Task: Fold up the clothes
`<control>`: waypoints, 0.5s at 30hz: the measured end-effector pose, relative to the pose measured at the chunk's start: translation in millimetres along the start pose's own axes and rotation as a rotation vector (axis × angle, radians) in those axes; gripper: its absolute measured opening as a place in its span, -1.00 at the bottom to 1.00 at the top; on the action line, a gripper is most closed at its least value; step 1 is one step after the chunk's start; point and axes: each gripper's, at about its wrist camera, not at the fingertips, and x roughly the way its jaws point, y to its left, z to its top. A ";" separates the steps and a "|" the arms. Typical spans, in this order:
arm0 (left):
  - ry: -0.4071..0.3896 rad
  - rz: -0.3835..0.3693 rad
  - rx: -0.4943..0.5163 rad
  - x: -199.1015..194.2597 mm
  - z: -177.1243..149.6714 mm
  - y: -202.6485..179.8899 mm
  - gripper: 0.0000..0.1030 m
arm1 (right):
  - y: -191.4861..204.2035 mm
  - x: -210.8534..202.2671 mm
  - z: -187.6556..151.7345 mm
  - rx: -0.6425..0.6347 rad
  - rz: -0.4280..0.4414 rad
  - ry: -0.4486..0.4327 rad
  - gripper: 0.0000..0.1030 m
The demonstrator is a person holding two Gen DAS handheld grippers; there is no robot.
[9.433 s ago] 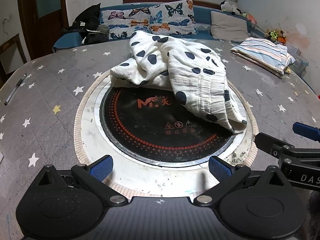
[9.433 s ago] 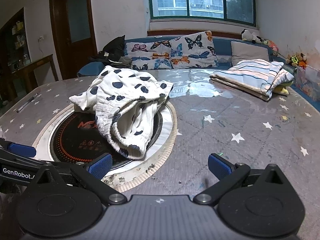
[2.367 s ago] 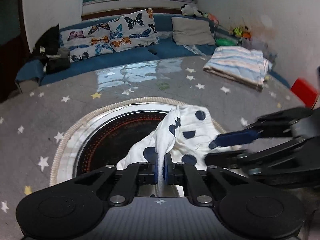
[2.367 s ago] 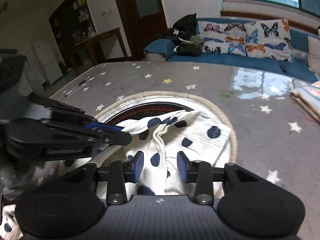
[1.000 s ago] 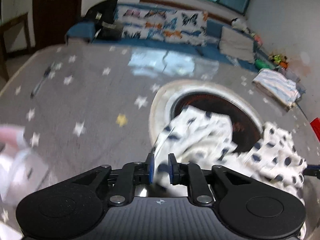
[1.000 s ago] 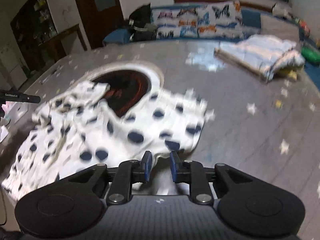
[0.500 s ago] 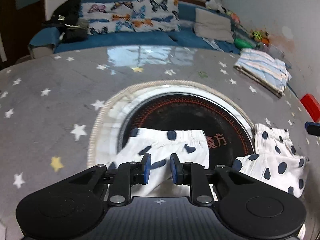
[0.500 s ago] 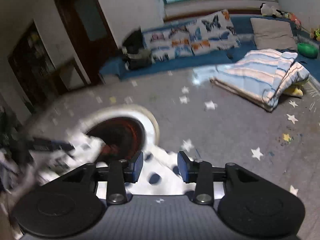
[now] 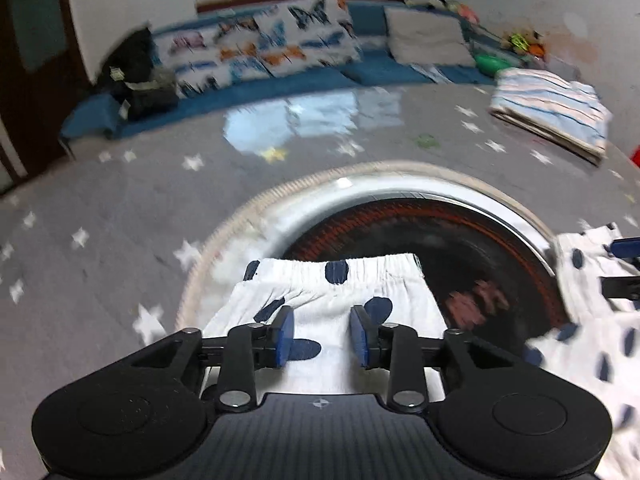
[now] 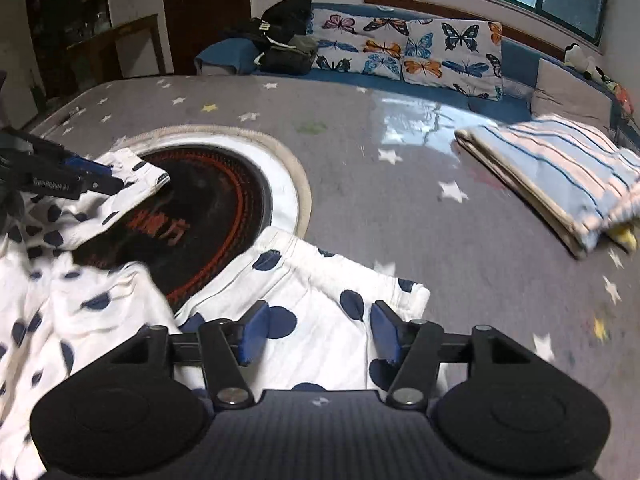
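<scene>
White trousers with dark blue dots (image 9: 336, 292) lie spread on the table, each leg end pointing away from me. My left gripper (image 9: 322, 336) is open just above the left leg, near its hem. My right gripper (image 10: 318, 332) is open above the right leg (image 10: 320, 304). The left gripper also shows at the left edge of the right wrist view (image 10: 76, 178), over the left leg (image 10: 132, 176). The right gripper's tips show at the right edge of the left wrist view (image 9: 624, 264).
A round black hotplate (image 9: 440, 236) with a white ring is set in the grey star-print table (image 10: 360, 184), partly under the trousers. A folded striped cloth (image 10: 560, 172) lies at the far right. A blue sofa with butterfly cushions (image 10: 412, 52) is behind.
Both grippers have opened and let go of the trousers, which now lie flat on the table. One second ago both held the cloth while spreading it out.
</scene>
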 end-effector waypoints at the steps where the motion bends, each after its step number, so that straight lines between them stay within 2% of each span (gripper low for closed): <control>1: -0.015 0.014 -0.002 2.6 1.2 1.0 -0.23 | -0.9 4.1 3.8 0.001 -0.001 -0.005 0.13; 10: -0.102 0.208 -0.053 22.5 11.5 18.8 -0.18 | -8.3 50.7 46.4 -0.029 -0.007 -0.063 0.20; 12: -0.101 0.241 -0.072 27.0 16.1 28.2 -0.18 | -10.7 60.3 55.4 -0.035 -0.001 -0.077 0.25; 13: -0.099 0.249 -0.083 28.4 18.7 33.4 -0.10 | -12.1 63.8 59.7 -0.037 0.003 -0.079 0.26; 15: -0.094 0.248 -0.107 29.8 24.9 44.7 -0.08 | -15.1 70.4 68.2 -0.040 0.016 -0.080 0.30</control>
